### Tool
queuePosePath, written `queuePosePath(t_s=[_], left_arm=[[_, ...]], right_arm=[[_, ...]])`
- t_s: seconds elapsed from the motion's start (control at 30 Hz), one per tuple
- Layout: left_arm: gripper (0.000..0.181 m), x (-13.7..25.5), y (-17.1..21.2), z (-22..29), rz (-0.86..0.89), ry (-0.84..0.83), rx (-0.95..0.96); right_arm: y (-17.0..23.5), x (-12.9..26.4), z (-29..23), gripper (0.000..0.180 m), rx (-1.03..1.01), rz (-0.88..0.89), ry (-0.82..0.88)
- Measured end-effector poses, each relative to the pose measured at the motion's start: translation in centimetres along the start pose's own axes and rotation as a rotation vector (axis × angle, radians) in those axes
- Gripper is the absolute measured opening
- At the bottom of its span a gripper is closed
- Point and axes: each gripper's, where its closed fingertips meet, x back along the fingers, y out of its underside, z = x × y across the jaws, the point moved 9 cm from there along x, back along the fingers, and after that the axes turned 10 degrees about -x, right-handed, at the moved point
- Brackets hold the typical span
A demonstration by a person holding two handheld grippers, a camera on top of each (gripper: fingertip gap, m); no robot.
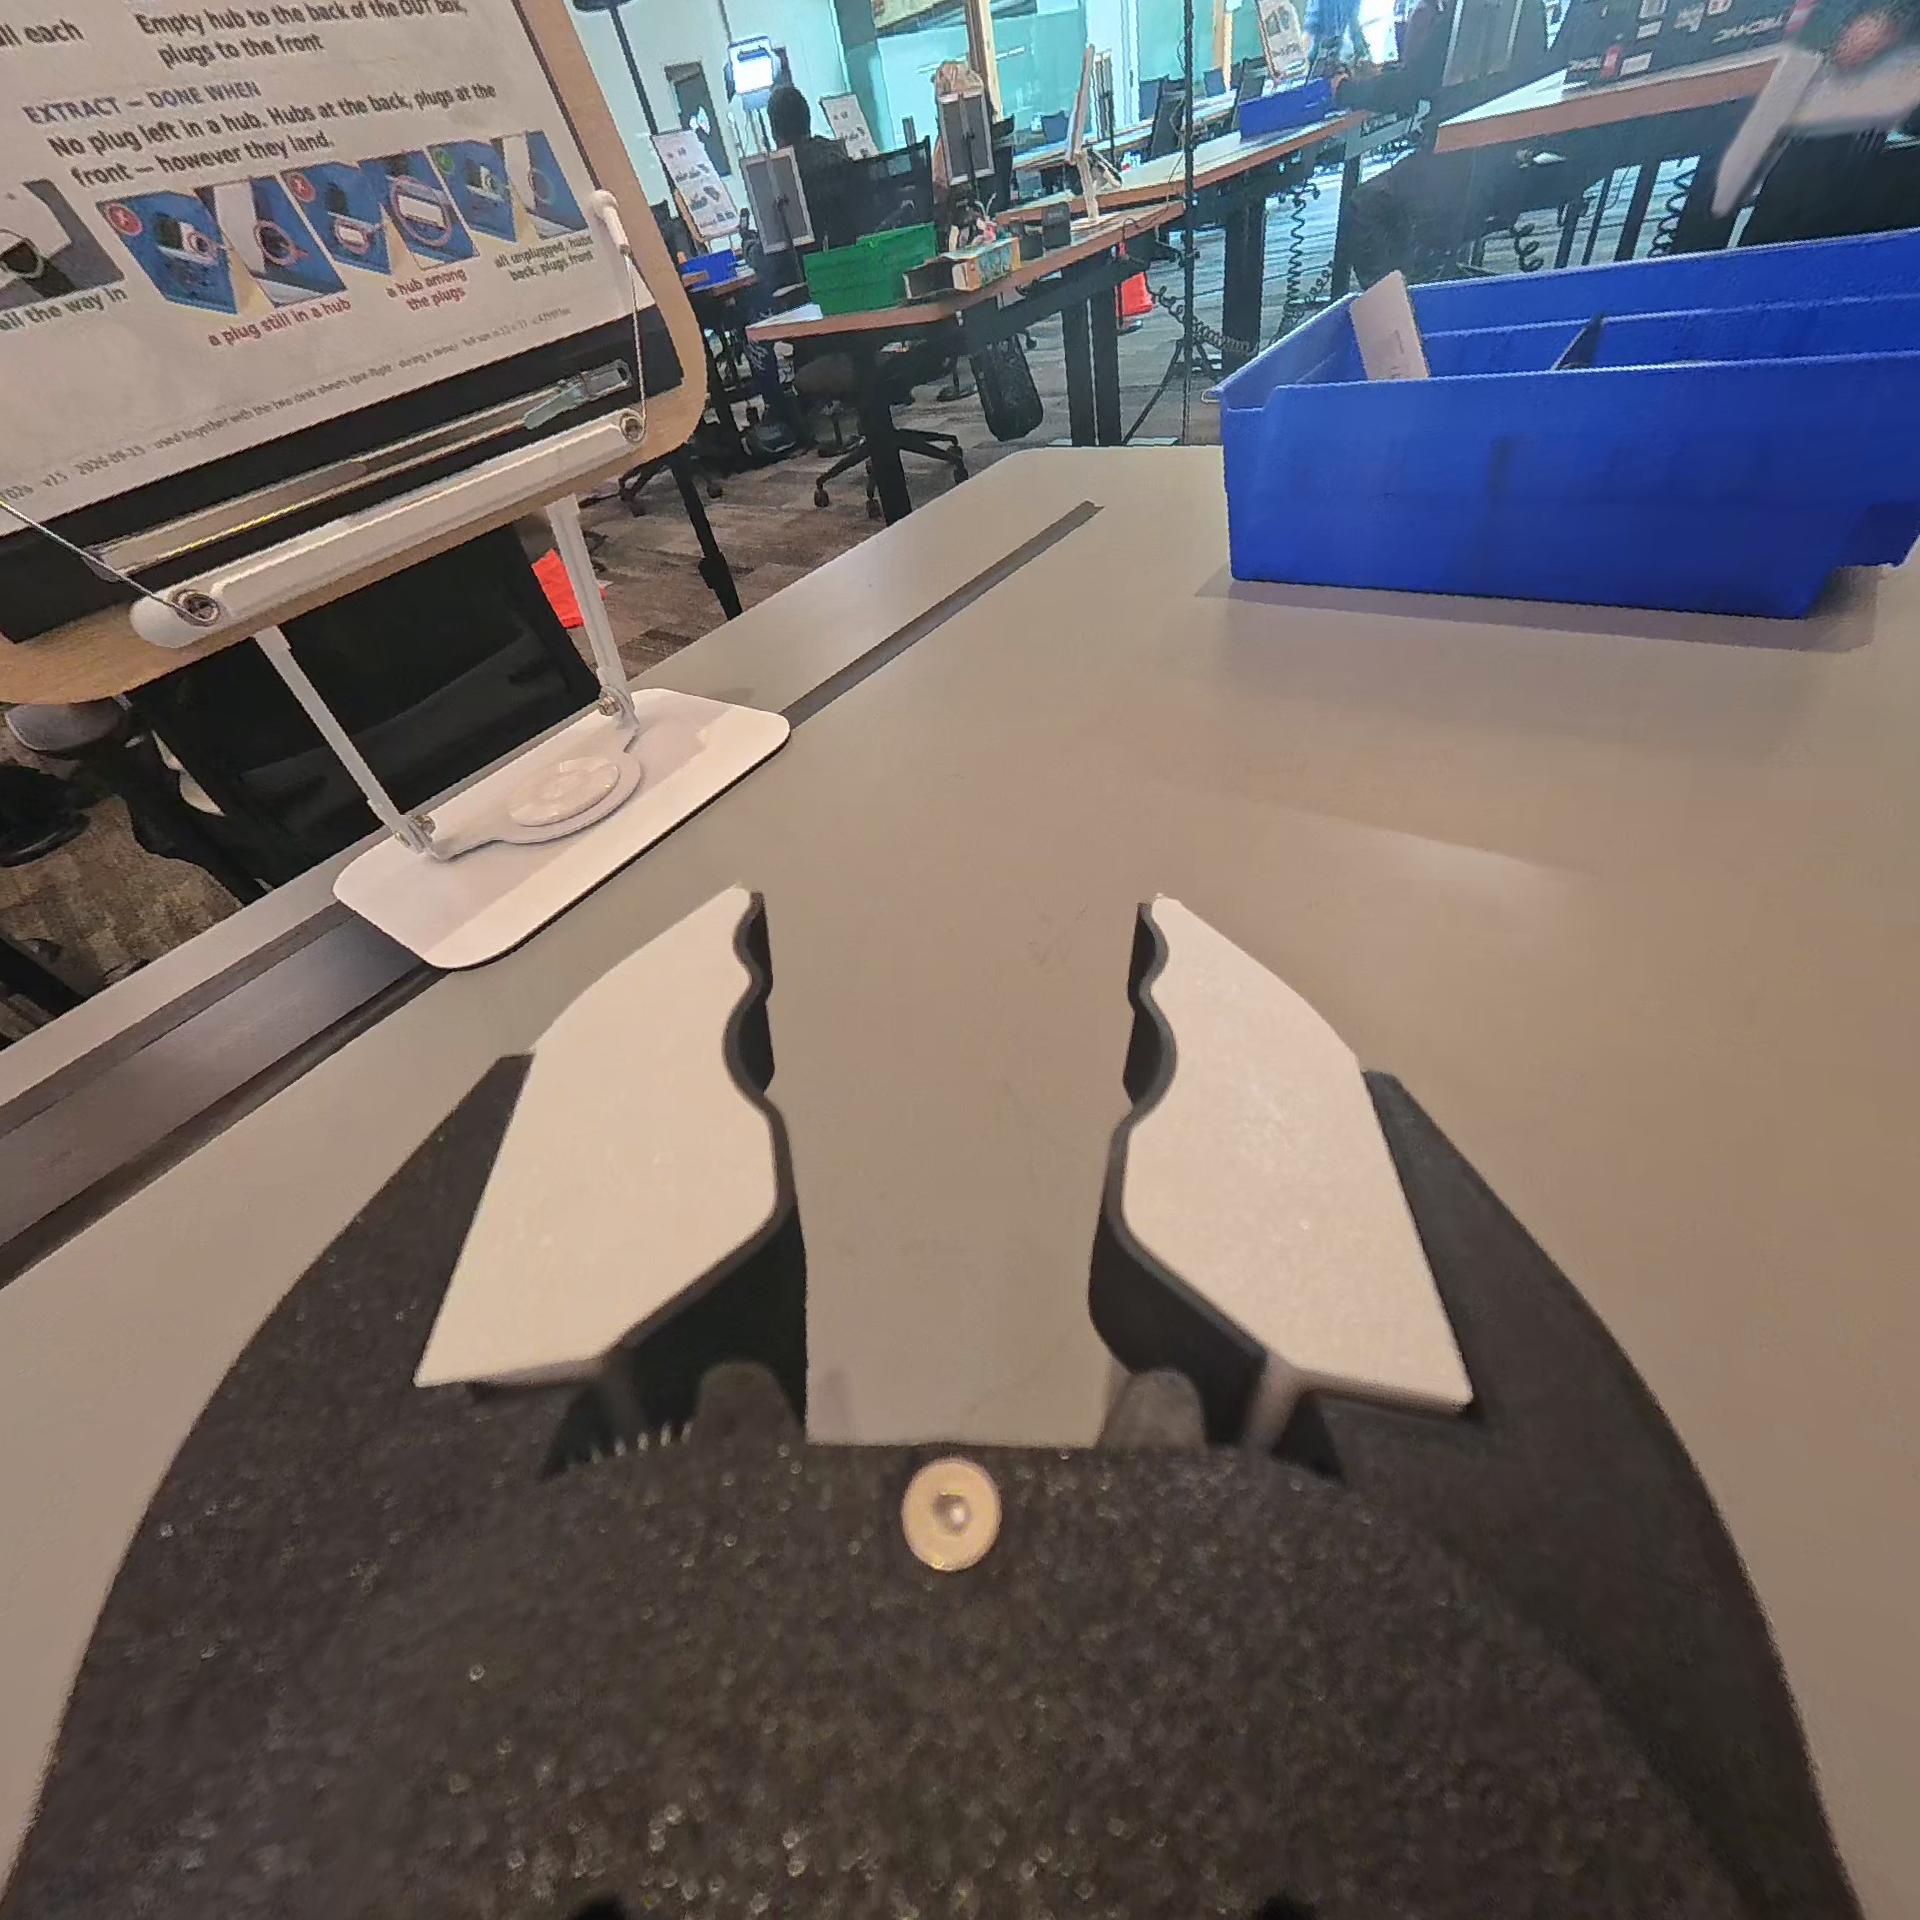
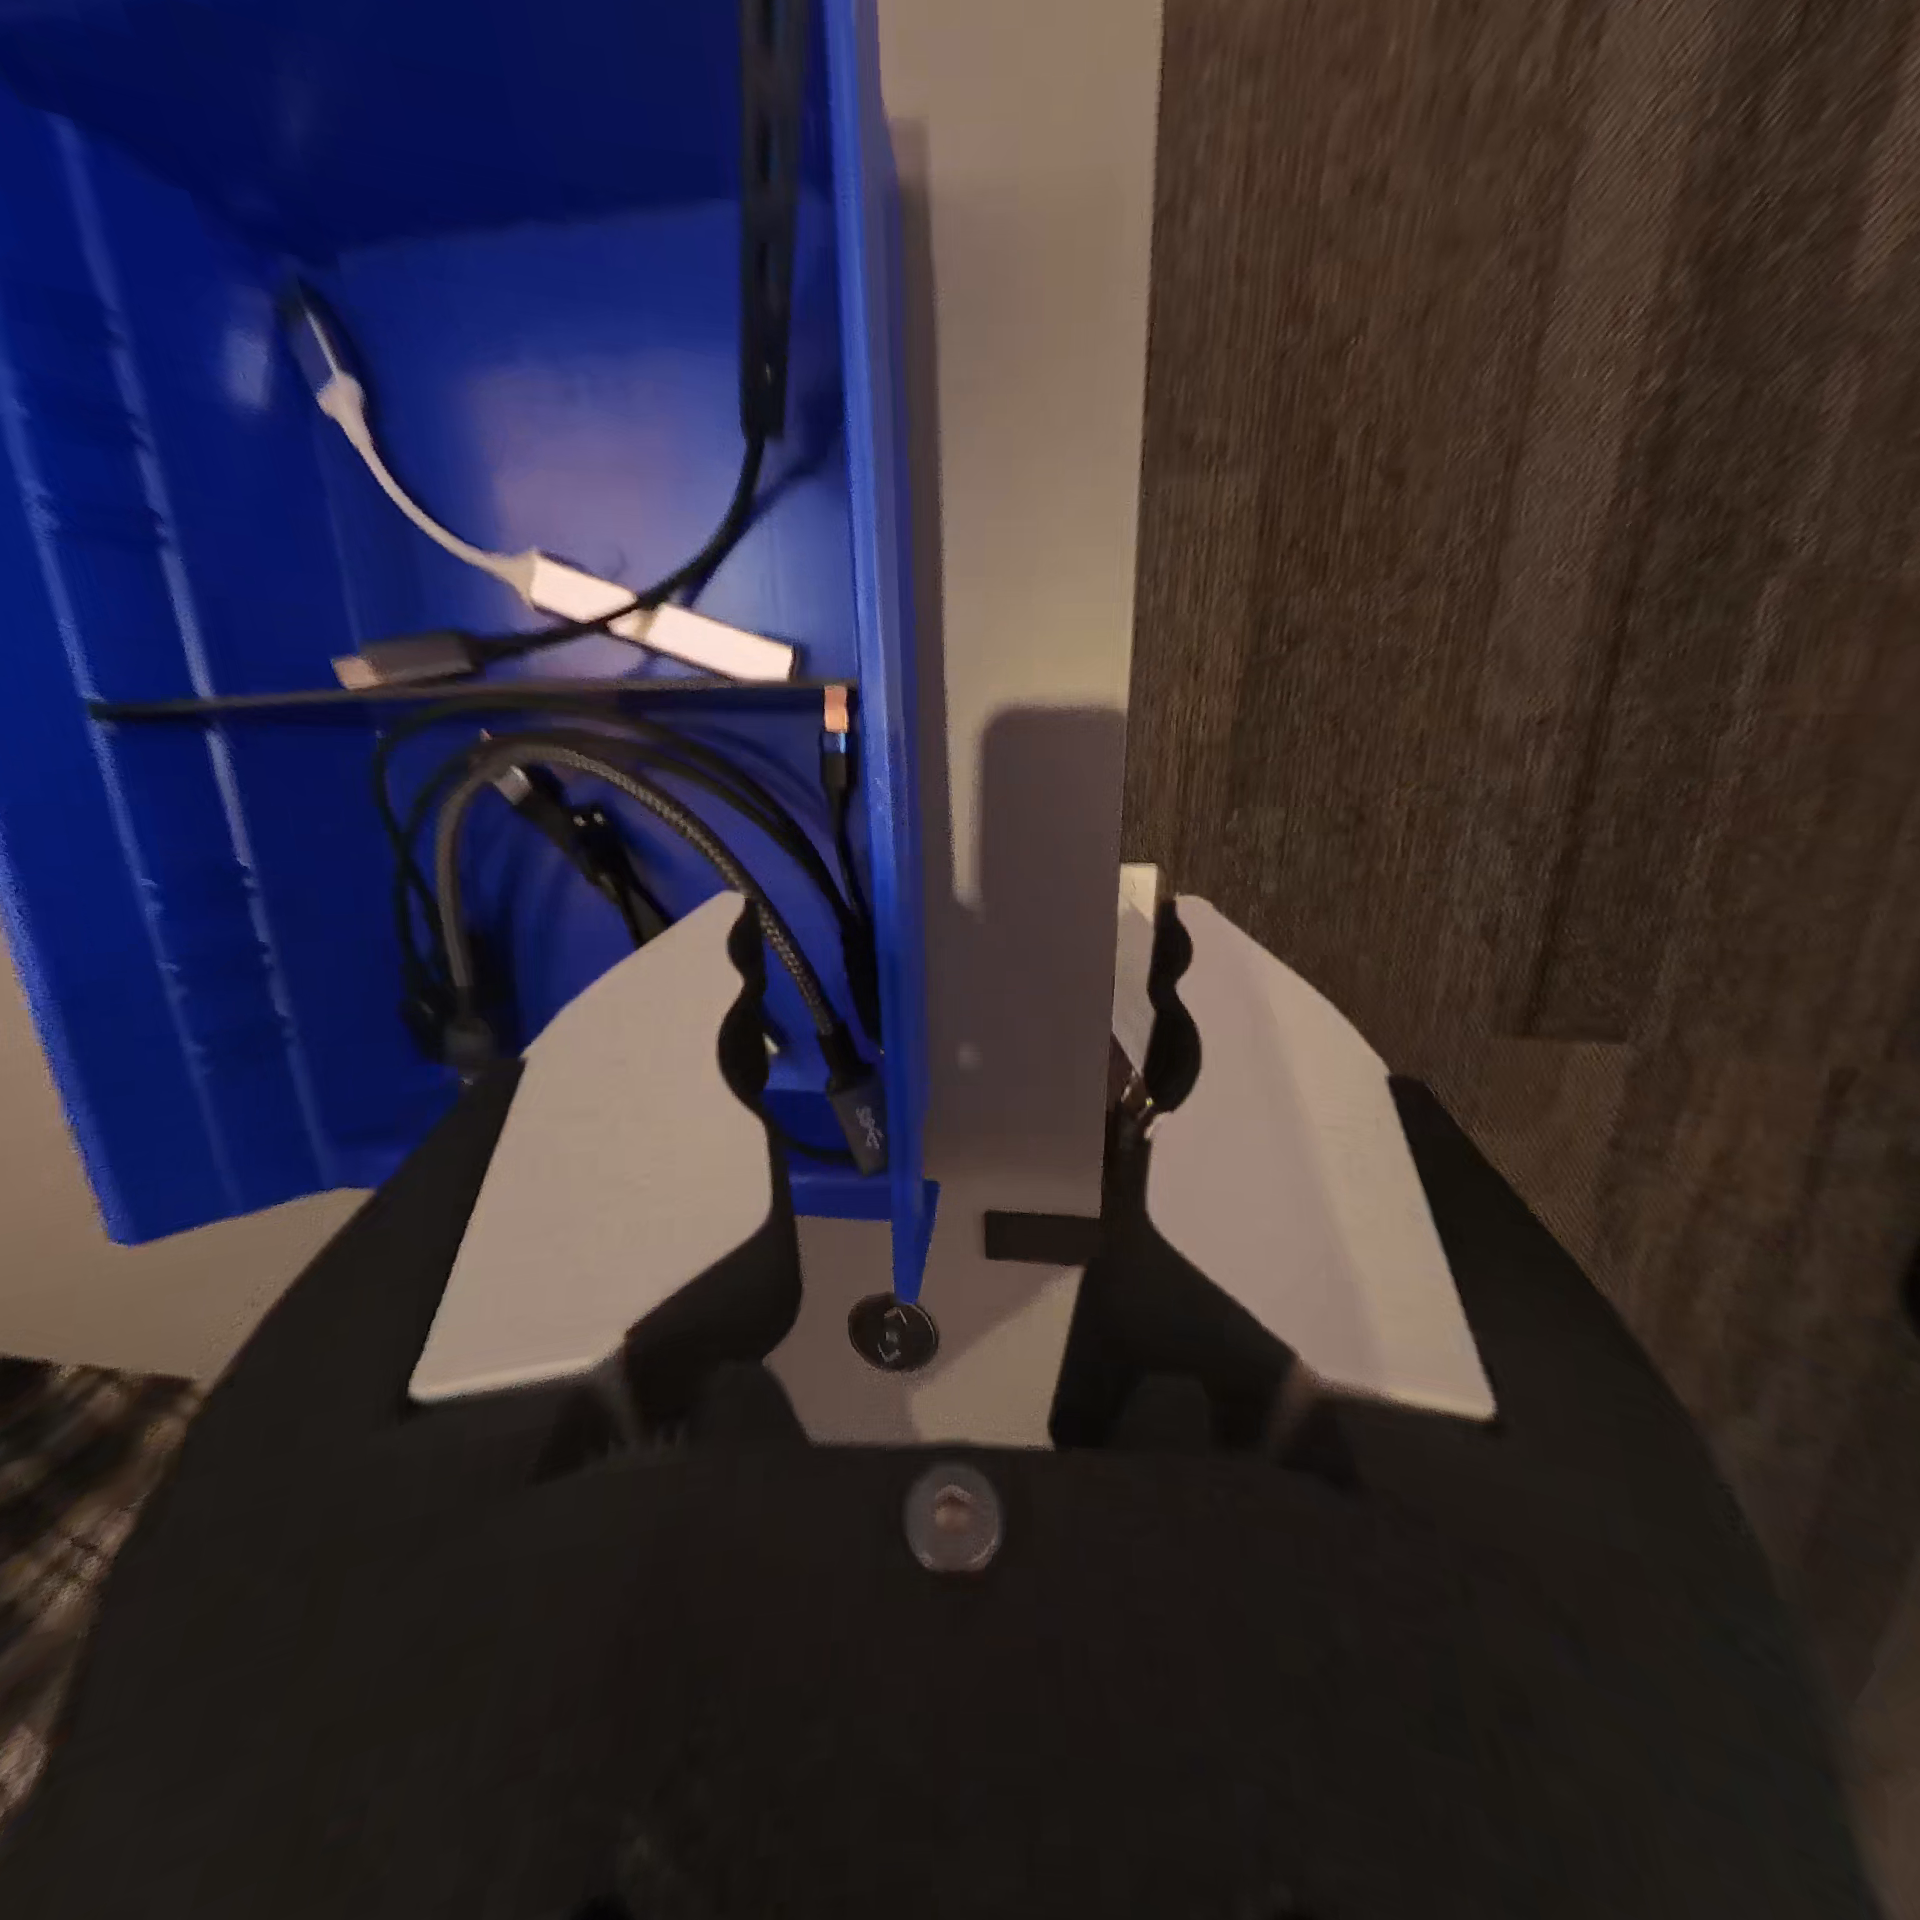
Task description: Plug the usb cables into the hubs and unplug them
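The left gripper (image 1: pixel 948 914) hovers spread wide and empty over a smooth grey table (image 1: pixel 1195 831). Ahead-left of it a sheet stand (image 1: pixel 551 821) rests on its white base; ahead-right sits a glossy blue bin (image 1: pixel 1538 488), with an office of desks beyond. The right gripper (image 2: pixel 956 914) is also wide and empty, above the divided bin (image 2: pixel 208 727): braided and black usb cables (image 2: pixel 582 810) coil just left of its fingertips, pale slim hubs (image 2: pixel 707 639) beyond the divider (image 2: pixel 468 698). Blur smears their connectors. Carpet (image 2: pixel 1507 520) lies to the right.
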Motion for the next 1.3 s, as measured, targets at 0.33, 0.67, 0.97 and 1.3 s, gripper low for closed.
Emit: queuePosePath(t_s=[0.33,0.67,0.97,1.3], left_arm=[[0.057,0.1,0.2,0.3,-0.019,0.025,0.005],[0.056,6.5,-2.7,2.5,-0.012,0.037,0.076],[0.056,11.5,-3.4,7.1,-0.050,0.038,0.094],[0.056,13.1,-3.7,7.6,-0.030,0.032,0.144]], right_arm=[[-0.1,-4.5,-1.7,0.003,-0.033,-0.170,0.039],[1.0,-4.3,-3.0,0.003,-0.051,-0.197,0.001],[2.8,-4.6,-7.1,0.003,-0.021,-0.155,-0.052],[3.5,-6.6,-16.9,0.004,0.033,-0.159,-0.141]])
